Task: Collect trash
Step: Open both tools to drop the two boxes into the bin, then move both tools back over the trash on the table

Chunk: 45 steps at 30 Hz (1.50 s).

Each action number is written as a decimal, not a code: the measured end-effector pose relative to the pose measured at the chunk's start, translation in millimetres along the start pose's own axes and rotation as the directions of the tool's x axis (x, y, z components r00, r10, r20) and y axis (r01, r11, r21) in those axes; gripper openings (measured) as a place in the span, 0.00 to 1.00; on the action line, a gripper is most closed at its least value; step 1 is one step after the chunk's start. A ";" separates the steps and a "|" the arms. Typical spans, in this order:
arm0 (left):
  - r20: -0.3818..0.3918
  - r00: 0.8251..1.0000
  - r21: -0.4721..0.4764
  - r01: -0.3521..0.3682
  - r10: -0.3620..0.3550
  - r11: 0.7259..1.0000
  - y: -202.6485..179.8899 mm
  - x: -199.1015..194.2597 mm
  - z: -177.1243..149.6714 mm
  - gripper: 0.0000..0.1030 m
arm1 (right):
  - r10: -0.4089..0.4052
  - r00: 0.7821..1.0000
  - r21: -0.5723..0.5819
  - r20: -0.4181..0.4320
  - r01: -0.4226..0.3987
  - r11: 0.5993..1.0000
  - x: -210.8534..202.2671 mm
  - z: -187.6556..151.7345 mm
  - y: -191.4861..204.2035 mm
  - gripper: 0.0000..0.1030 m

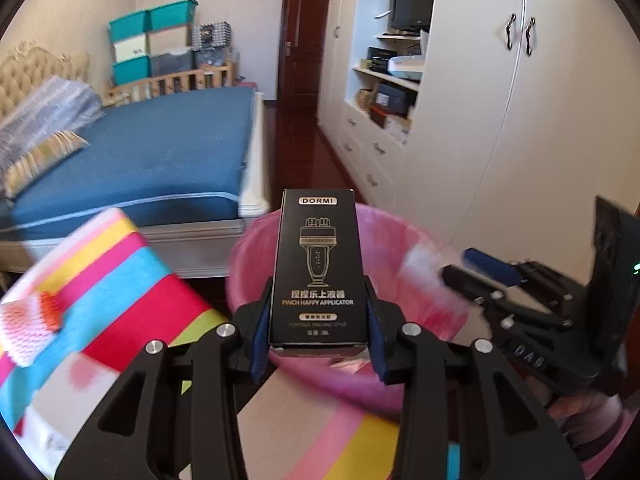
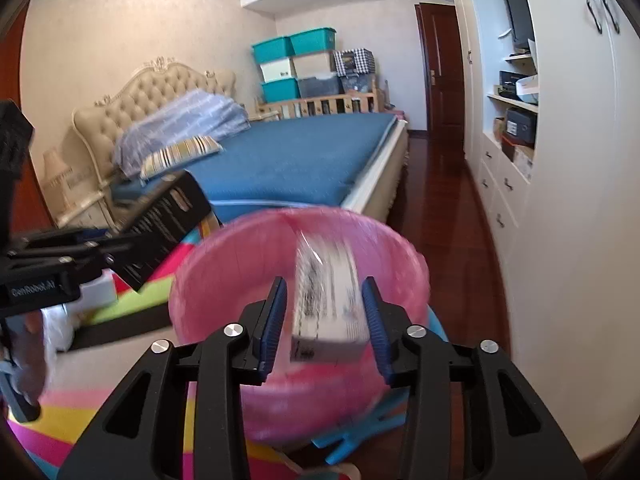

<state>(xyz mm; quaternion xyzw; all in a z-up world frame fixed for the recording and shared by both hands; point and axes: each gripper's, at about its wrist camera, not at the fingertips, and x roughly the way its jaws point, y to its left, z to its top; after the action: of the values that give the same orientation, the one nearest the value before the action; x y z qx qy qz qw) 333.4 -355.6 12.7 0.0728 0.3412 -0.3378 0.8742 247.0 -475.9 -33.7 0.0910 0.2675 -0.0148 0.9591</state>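
- The trash here is two boxes: a black box (image 1: 318,268) and a white box (image 2: 328,300). Both are hanging over the pink bin (image 1: 404,240).
- I am working the left tongs (image 1: 318,336) from far away. The black box is standing up between the blue pads (image 1: 260,344).
- The pads are sitting right at the sides of the black box. I think they are only just touching it, so the grip looks loose to me.
- The right tongs (image 2: 326,320) are standing open. There is a clear gap on each side of the white box, so nothing is pressing on it.
- The white box is blurry. I think it is dropping into the bin right now.
- In the right view, the bin (image 2: 208,280) is sitting right under the tongs, with its pink bag lining the inside.
- The bin is standing by the striped mat (image 1: 120,264) and near the blue bed (image 1: 160,152).
- The step I am doing is the drop: letting the trash fall into the bin.
- Next, I think the left tongs need to open wider so the black box falls too. They should stay over the bin's mouth while that happens.
- A small pink and white thing (image 1: 28,324) is lying on the mat. It is too blurry to name, but it may be more trash to pick up.
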 end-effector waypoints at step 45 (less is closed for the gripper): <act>-0.017 0.890 -0.173 -0.451 0.455 0.875 172.1 -254.4 -272.6 0.95 | 0.235 0.957 -0.243 -0.169 -0.272 0.931 -17.5 -79.8 286.4 0.82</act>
<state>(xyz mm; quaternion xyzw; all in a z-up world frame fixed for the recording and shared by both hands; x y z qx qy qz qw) 157.2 10.5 -47.1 0.0707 0.3319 -0.0938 0.9360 213.2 -180.2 -44.1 -0.0030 0.3184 0.1514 0.9358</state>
